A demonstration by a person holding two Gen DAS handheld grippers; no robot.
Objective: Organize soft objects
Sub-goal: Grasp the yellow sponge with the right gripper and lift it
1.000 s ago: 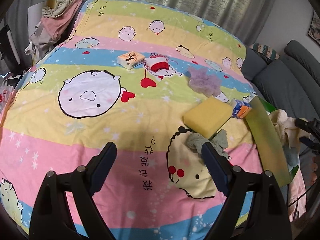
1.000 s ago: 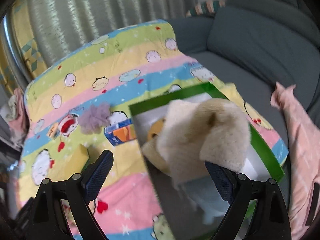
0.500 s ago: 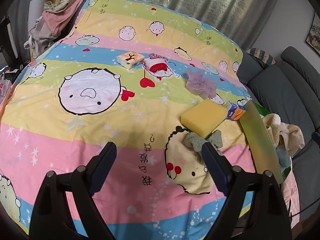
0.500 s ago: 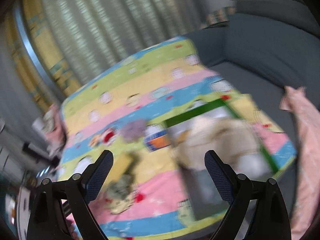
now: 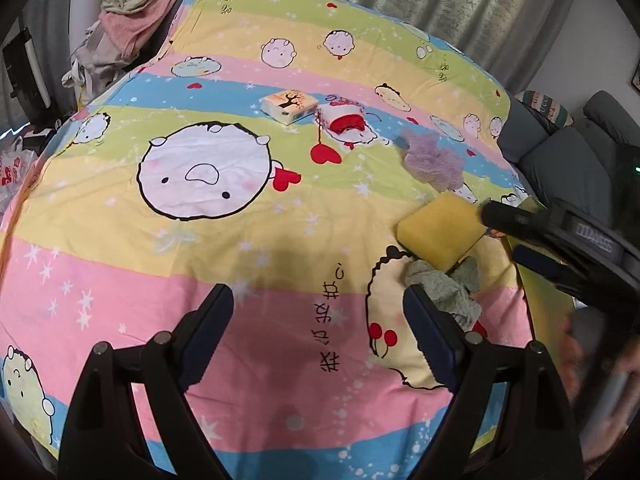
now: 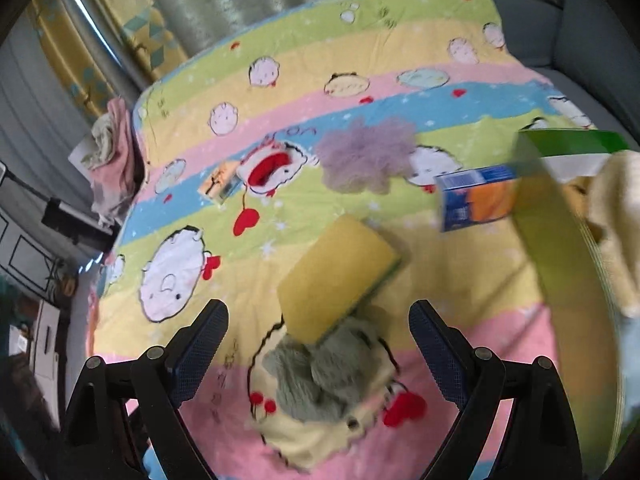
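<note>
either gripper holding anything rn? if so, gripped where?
Nothing is held. The left gripper and the right gripper are both open and empty. The right one hovers above the green cloth and yellow sponge.

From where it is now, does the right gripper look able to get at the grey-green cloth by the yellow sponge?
Probably yes. The right gripper has its jaws open and empty, with the grey-green cloth lying between and just beyond them. The yellow sponge overlaps the cloth's far edge, but the near side looks uncovered.
</note>
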